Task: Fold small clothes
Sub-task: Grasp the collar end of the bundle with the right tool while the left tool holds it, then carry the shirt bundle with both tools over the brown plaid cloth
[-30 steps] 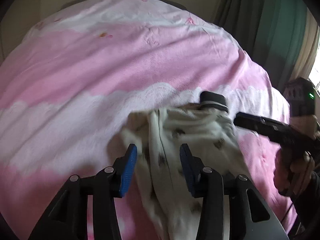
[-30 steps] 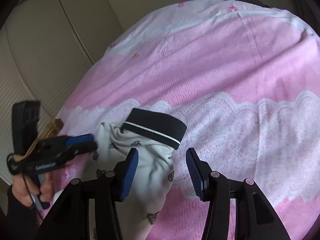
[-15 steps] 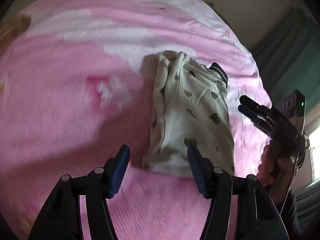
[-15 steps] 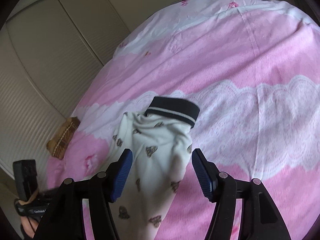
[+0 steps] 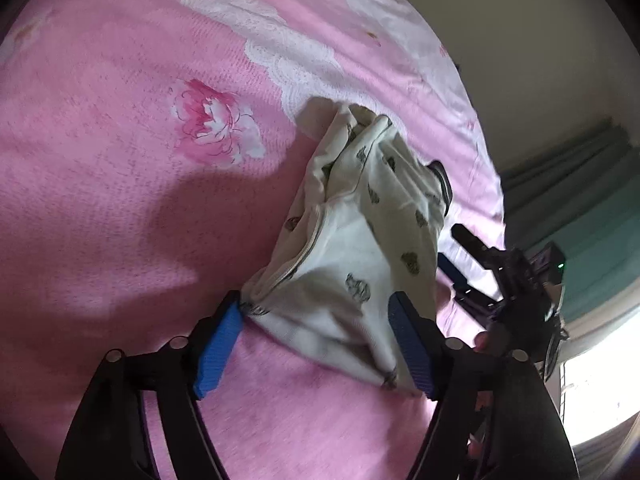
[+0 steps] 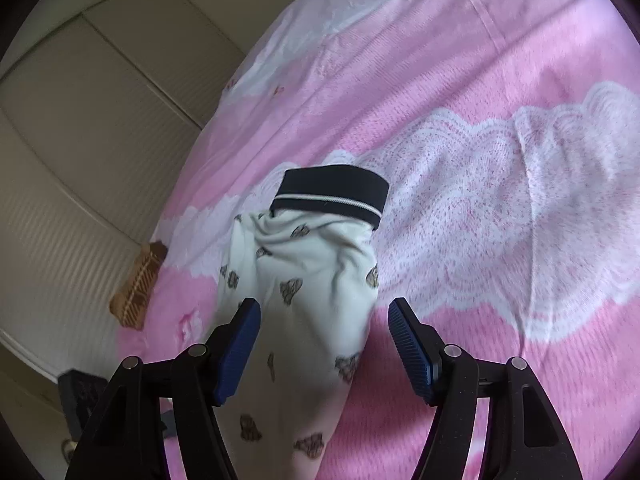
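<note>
One small white printed garment [image 5: 360, 240] with one dark waistband [image 6: 330, 196], one pink bed cover [image 5: 120, 160], one printed flower [image 5: 216, 124], two grippers [image 5: 316, 344] [image 6: 324, 348], four blue fingers [image 5: 218, 340], one brown woven item [image 6: 138, 292], one green curtain [image 5: 580, 200]

Folded garment [image 6: 316, 280] lies on pink bedspread [image 6: 480, 120].
</note>
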{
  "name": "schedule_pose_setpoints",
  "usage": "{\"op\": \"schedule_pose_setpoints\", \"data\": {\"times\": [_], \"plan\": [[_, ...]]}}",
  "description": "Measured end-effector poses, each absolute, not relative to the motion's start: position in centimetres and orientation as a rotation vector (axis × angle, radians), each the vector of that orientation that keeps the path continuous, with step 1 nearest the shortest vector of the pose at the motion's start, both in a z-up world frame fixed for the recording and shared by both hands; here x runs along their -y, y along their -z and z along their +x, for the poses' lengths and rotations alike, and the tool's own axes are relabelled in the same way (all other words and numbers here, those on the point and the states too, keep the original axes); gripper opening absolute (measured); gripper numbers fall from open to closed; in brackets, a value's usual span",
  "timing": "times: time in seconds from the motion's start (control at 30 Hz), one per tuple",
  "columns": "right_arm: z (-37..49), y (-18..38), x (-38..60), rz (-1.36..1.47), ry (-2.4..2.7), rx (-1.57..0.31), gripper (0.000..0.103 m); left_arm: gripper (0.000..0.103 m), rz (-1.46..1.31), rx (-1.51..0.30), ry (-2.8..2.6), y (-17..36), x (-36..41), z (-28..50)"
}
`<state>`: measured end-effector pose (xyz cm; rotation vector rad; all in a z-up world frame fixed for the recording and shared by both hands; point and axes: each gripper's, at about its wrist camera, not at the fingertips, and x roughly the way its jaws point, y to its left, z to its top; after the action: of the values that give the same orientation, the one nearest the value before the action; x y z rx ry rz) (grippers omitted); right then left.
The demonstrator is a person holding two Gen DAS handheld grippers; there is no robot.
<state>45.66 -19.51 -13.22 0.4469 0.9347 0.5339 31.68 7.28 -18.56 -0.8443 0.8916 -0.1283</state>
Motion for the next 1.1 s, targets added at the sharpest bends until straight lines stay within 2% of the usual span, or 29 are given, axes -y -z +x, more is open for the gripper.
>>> {"op": "schedule_pose_setpoints", "data": {"times": [0.27, 0.37, 0.43, 0.5, 0.53, 0.57, 0.63, 0.67, 1.1], "plan": [[49.6, 15.2, 18.6, 0.493, -0.573, -0.993, 0.068, 0.073, -0.870, -0.832, 0.106, 19.1, -6.7, 32.8], [50.6, 15.6, 18.1, 0.508, -0.603, -0.994, 0.068, 0.051, -0.874, -0.828, 0.110, 19.3, -6.7, 33.2], [51.1, 15.7, 17.6, 0.523, -0.634, -0.993, 0.068, 0.032, -0.899, -0.838, 0.125, 19.9, -6.8, 33.3], [51.4, 15.8, 17.0, 0.525, -0.651, -1.000, 0.066, 0.026, -0.901, -0.838, 0.132, 20.1, -6.9, 33.3], [51.5, 15.8, 16.8, 0.519, -0.656, -0.999, 0.057, 0.023, -0.891, -0.836, 0.129, 20.0, -7.0, 33.1], [51.5, 15.7, 16.6, 0.509, -0.659, -0.998, 0.041, 0.022, -0.886, -0.835, 0.128, 19.9, -7.0, 32.9], [51.3, 15.7, 16.7, 0.505, -0.655, -1.002, 0.023, 0.019, -0.875, -0.826, 0.122, 19.5, -7.0, 32.6], [51.1, 15.5, 16.9, 0.517, -0.659, -0.988, 0.020, 0.018, -0.861, -0.822, 0.117, 19.2, -7.1, 32.5], [46.5, 6.6, 14.5, 0.430, -0.629, -0.860, 0.015, 0.017, -0.819, -0.746, 0.125, 12.5, -11.5, 28.9]]}}
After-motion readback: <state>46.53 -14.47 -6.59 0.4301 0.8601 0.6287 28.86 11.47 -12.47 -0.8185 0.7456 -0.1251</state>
